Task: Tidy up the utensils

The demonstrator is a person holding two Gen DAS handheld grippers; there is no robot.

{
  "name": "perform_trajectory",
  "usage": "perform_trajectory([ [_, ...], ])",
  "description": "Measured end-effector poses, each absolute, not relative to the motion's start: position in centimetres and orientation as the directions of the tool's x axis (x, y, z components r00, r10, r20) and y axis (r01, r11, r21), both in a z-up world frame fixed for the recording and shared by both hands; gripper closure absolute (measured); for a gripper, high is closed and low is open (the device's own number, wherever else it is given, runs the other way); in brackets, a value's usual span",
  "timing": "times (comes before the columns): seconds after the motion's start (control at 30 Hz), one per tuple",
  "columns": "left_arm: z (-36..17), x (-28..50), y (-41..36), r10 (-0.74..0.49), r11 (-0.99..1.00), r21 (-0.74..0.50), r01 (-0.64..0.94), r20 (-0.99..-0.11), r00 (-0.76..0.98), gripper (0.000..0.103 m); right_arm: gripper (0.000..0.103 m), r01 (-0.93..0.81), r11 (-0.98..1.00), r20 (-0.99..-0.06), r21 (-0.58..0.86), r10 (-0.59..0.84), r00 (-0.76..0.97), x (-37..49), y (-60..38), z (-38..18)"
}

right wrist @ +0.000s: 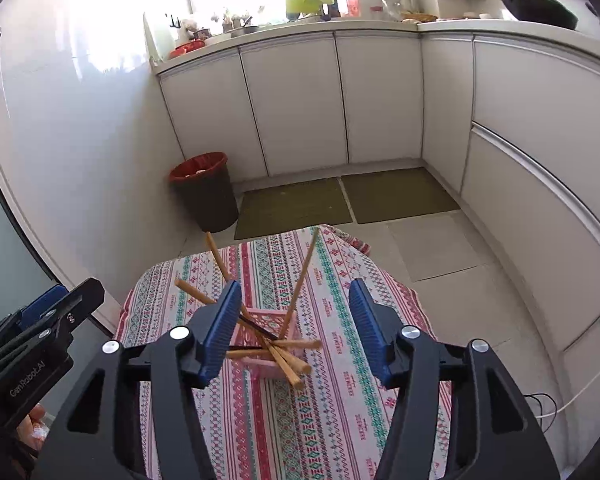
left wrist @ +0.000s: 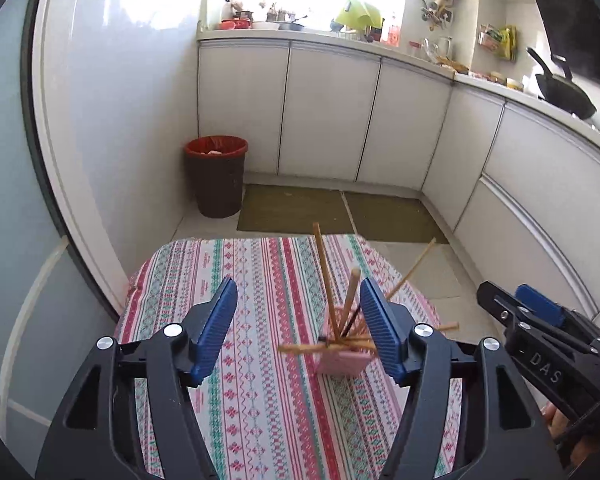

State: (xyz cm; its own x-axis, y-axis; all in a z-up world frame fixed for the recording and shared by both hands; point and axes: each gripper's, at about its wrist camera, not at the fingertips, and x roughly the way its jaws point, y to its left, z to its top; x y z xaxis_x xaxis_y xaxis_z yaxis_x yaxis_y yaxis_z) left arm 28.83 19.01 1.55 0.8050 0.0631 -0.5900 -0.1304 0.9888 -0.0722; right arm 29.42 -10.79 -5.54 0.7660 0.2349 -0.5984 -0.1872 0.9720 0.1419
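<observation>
Near the desk's [left wrist: 236, 400] right edge, wooden chopsticks [left wrist: 342, 300] are seen splayed in a pink holder [left wrist: 342, 362], while both left tongs [left wrist: 298, 326] and right tongs [right wrist: 294, 328] are held open and empty; stray sticks probably need regrasping next.

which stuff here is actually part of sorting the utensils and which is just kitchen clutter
Part of the job:
- chopsticks, some upright, some splayed out
- pink holder they stand in
- left tool and right tool, both open, holding nothing

Just lying about:
- bin with red liner
- floor mats
- black wok
- striped tablecloth
</observation>
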Motion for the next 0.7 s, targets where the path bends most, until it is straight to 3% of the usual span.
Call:
perform_trajectory([
  [0.13, 0.7, 27.4, 18.1, 0.061, 0.991, -0.056, -0.12, -0.612, 0.788, 0.039, 0.03, -0.154, 0.978, -0.614, 0.138, 0.207, 0.762, 27.2, -12.8, -6.6],
  [0.43, -0.8, 24.2, 15.3, 0.056, 0.995, -0.025, -0.093, -0.635, 0.771, 0.018, 0.014, -0.1, 0.979, -0.635, 0.177, 0.191, 0.748, 22.6, -16.9, -8.6],
  [0.7, -1.8, 20.6, 13.3, 0.038, 0.996, -0.035, -0.078, -0.637, 0.77, 0.011, 0.01, -0.074, 0.979, -0.643, 0.19, 0.181, 0.744, 17.8, -19.0, -9.3],
])
